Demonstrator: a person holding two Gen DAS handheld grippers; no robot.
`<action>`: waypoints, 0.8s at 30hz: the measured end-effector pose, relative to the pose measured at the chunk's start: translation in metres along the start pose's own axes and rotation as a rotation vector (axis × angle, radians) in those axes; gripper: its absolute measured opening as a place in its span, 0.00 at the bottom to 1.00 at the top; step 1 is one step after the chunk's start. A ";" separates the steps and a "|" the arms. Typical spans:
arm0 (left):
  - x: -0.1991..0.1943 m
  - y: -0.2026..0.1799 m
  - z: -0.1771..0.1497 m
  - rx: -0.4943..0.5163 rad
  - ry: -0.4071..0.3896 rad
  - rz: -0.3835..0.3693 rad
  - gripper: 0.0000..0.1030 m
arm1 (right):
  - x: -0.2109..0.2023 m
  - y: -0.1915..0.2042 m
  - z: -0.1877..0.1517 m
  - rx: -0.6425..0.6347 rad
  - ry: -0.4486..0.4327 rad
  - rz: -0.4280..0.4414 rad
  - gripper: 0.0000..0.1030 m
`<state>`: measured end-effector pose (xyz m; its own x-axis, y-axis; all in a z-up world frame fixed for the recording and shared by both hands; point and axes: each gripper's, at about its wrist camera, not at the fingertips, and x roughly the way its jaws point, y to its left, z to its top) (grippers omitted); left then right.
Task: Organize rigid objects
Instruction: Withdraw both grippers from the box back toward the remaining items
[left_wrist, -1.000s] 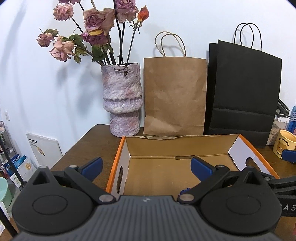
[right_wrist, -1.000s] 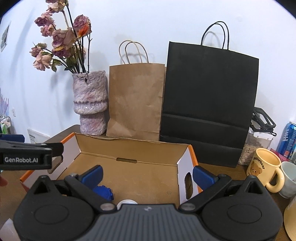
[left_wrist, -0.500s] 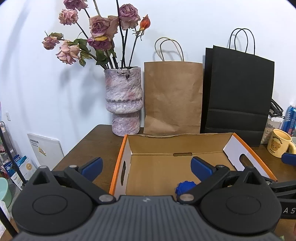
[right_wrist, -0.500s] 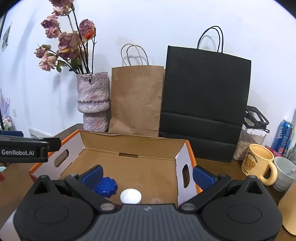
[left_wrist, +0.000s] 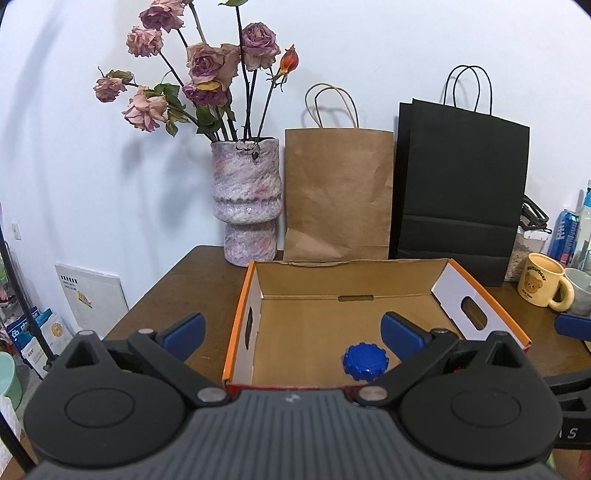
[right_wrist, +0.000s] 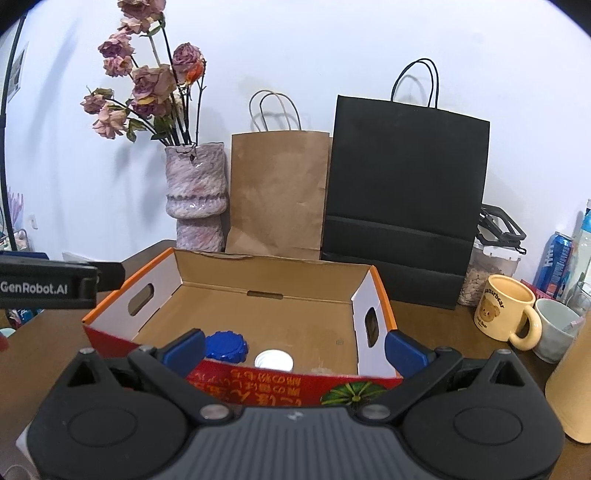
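Left wrist view: the left gripper (left_wrist: 291, 330) hangs over the near-left part of a wooden table (left_wrist: 177, 291), fingers wide apart w/ nothing between them. Straight ahead sits an open cardboard box (left_wrist: 242, 314), orange rim, white end walls w/ hand-hole cutouts. On the box floor, by the near wall and right of centre, lies a blue cap (left_wrist: 365, 362), round w/ a ridged edge. Behind the box, along the table's far edge: a mottled vase (left_wrist: 245, 201) of dried roses, a brown paper bag (left_wrist: 338, 192), a black paper bag (left_wrist: 460, 192). At the table's right edge, a yellow bear mug (left_wrist: 543, 284).

Right wrist view: the right gripper (right_wrist: 293, 349) is held just short of the box's red near wall, fingers likewise spread and empty. Inside, close to that near wall, the blue cap sits toward the left end, and a white cap (right_wrist: 274, 360) lies just beside it on its right; can't tell if they touch. Rest of the box floor looks bare. Part of the left gripper's body shows at the left edge of the frame.

Handling, as a judgement: both caps look like small hard plastic, light and stiff, not fragile. The blue one's ridged rim should give good bite; the white one looks smoother, so likelier to slip. Best hold is prob. across the diameter, pads on opposite sides of the rim, coming from above since the near wall blocks a level approach.
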<state>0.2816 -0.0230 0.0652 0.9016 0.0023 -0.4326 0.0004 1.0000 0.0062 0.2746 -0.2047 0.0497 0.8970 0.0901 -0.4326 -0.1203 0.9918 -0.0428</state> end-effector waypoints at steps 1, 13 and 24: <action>-0.003 0.001 -0.001 0.000 0.002 -0.001 1.00 | -0.003 0.001 -0.001 0.000 0.000 0.000 1.00; -0.038 0.017 -0.022 -0.013 0.023 0.008 1.00 | -0.037 0.013 -0.022 -0.001 0.013 0.008 1.00; -0.070 0.031 -0.045 -0.016 0.039 0.015 1.00 | -0.069 0.026 -0.049 -0.004 0.038 0.017 1.00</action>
<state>0.1992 0.0085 0.0549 0.8837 0.0177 -0.4676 -0.0206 0.9998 -0.0010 0.1889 -0.1895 0.0344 0.8782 0.1031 -0.4671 -0.1370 0.9898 -0.0392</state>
